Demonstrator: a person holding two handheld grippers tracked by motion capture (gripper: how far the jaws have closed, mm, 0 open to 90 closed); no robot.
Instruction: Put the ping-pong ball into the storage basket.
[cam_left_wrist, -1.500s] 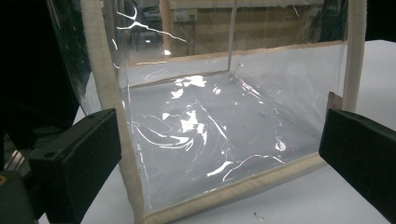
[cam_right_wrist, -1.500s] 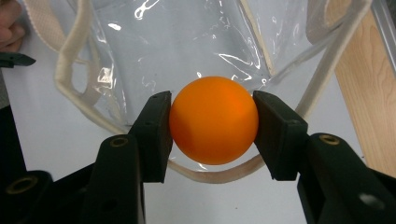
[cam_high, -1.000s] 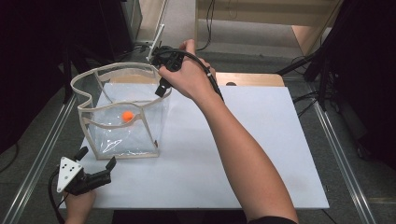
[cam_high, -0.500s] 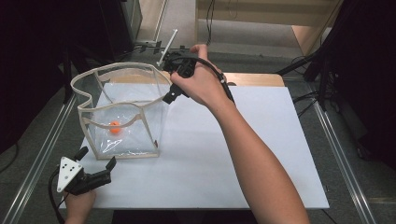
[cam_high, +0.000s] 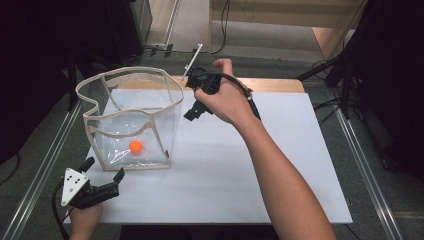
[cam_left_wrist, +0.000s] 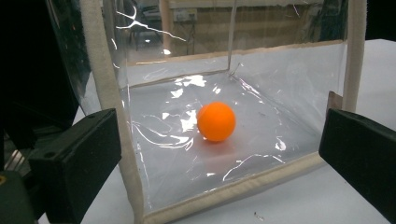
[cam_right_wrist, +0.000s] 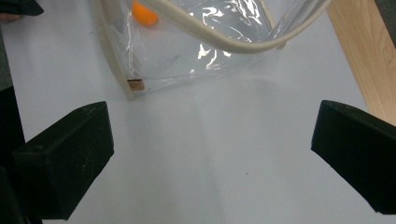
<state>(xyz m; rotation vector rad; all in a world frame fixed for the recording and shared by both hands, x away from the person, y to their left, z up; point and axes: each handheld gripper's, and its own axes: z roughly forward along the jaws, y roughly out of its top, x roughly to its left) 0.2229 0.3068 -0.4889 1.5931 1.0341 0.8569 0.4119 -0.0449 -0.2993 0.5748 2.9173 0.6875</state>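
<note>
Inside: smooth orange ball (cam_left_wrist: 215, 121), clear plastic bag (cam_left_wrist: 289, 88)

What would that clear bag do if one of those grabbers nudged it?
The clear bag would probably buckle: its plastic walls look thin and wrinkled, and its rim already sags. It seems light, so it may slide on the smooth table. The orange ball inside would likely roll.

One orange ball (cam_high: 135, 146) sits inside one clear plastic bag with beige trim (cam_high: 150, 73) on one white tabletop (cam_high: 280, 165), with two handheld grippers, the left gripper (cam_high: 102, 177) at seven o'clock and the right gripper (cam_high: 192, 111) at twelve.
</note>
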